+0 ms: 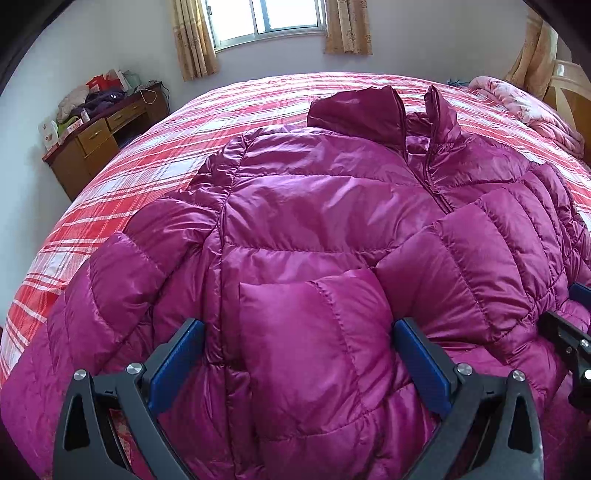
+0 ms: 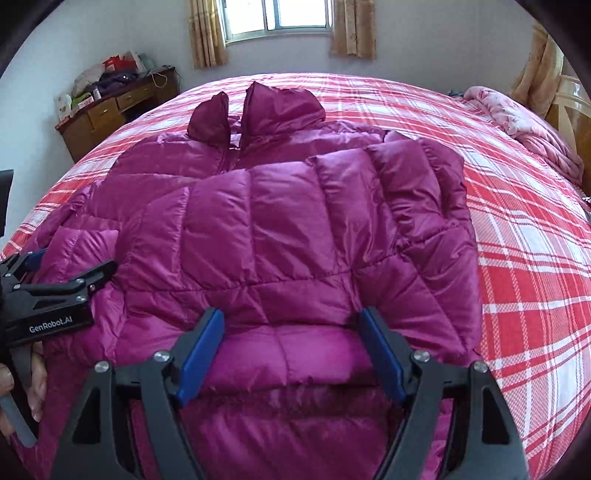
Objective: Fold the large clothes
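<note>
A magenta puffer jacket (image 1: 314, 206) lies front up on the red plaid bed (image 1: 147, 166), collar toward the window. Its sleeve on the right side is folded across the chest (image 2: 266, 221). The other sleeve's end (image 1: 314, 350) lies over the lower front, between the blue pads of my left gripper (image 1: 299, 325), which stands wide open without pressing it. My right gripper (image 2: 291, 314) is open too, and the folded sleeve's cuff (image 2: 284, 354) lies loose between its pads. Each gripper shows in the other's view: right gripper (image 1: 565, 306), left gripper (image 2: 74, 258).
A wooden desk (image 1: 96, 144) piled with clutter stands against the wall at the left. A pink quilt (image 2: 524, 125) is bunched by the headboard at the right. A curtained window (image 1: 266, 18) is behind the bed. A hand (image 2: 37, 373) holds the left gripper's handle.
</note>
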Demonstrator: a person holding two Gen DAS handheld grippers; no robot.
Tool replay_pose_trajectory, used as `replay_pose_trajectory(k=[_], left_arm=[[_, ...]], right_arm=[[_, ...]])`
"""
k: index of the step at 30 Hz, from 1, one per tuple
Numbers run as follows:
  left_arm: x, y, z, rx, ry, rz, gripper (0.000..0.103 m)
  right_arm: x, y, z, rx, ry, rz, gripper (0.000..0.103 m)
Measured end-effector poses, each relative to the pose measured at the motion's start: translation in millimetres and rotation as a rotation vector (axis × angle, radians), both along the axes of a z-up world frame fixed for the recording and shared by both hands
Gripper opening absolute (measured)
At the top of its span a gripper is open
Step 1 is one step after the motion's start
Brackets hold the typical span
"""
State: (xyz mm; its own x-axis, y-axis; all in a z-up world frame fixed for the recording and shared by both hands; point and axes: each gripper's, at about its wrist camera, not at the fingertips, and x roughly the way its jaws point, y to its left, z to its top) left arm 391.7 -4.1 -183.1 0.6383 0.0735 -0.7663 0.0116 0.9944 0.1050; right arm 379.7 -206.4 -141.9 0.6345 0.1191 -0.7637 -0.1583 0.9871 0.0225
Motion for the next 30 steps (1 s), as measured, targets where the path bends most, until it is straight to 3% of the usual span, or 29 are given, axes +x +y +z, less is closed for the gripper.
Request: replay_pose_trajectory(k=[8, 15, 19, 24, 30], left_arm=[[-3, 2, 5, 0.0, -0.003, -0.004, 0.102], [-39, 34, 35, 0.051, -0.088, 0.045, 0.102], [-69, 81, 51, 0.126, -0.133, 0.114, 0.102], [-118, 165, 66, 0.216, -0.16, 0.295, 0.102], [-172, 244, 71, 0.161, -0.158, 0.464, 0.102]], right_arm=[[0, 3, 0, -0.032, -0.002, 0.0, 0.08], [0, 6, -2, -0.048, -0.006, -0.001, 0.08], [-1, 5, -1, -0.044, -0.009, 0.0, 0.08], [-2, 5, -1, -0.045, -0.011, 0.0, 0.081], [-2, 5, 0, -0.047, -0.012, 0.0, 0.081]])
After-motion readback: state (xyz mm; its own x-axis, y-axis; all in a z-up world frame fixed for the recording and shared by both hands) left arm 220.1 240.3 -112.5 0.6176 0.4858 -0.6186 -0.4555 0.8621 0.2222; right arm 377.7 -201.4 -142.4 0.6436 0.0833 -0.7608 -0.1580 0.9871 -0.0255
